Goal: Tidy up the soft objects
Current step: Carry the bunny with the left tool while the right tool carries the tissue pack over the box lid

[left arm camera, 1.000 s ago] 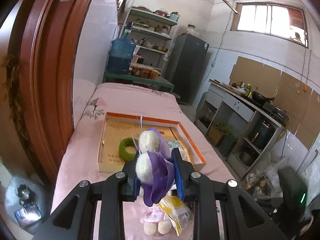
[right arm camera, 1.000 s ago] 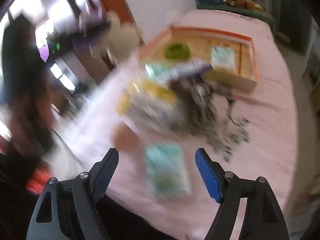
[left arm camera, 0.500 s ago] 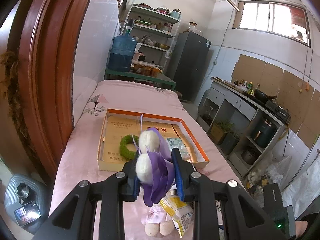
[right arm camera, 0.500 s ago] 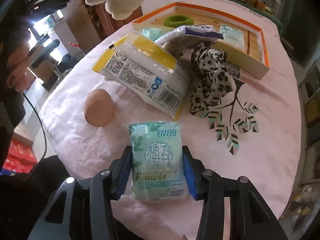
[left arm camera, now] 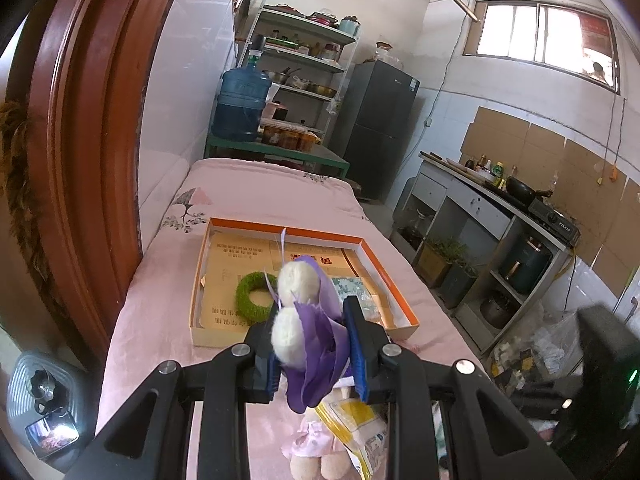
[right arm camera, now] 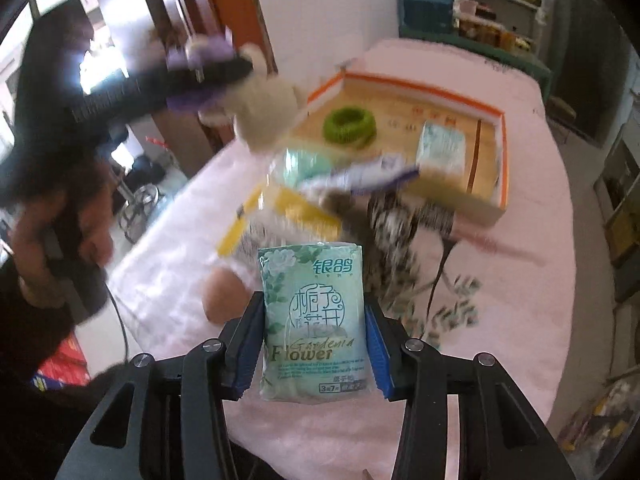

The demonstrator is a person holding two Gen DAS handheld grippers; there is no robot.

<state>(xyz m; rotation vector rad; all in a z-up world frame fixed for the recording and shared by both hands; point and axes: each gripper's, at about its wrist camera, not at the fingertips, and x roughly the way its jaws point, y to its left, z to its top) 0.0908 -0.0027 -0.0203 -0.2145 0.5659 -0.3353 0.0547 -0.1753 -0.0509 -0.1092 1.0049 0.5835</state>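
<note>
Up comes the tissue pack (right arm camera: 314, 320), lifted off the pink cloth, right gripper (right arm camera: 314, 334) pinching its long sides. Orange-rimmed box (right arm camera: 502, 152) lies ahead and right; left gripper (left arm camera: 316, 346), squeezing the plush toy (left arm camera: 306, 320), hovers nearer.

Behind the pink-clothed counter (left arm camera: 260, 192) you have blue water jug (left arm camera: 240, 104) on green stand (left arm camera: 276, 152), metal shelf rack (left arm camera: 308, 60) of pots and jars above it. Dark fridge (left arm camera: 380, 128) right of the rack. Kitchen bench (left arm camera: 480, 216) on your right carries black wok (left arm camera: 520, 190), gas stove (left arm camera: 554, 220). Window (left arm camera: 540, 40) high up. Wooden door frame (left arm camera: 80, 120) at left.
</note>
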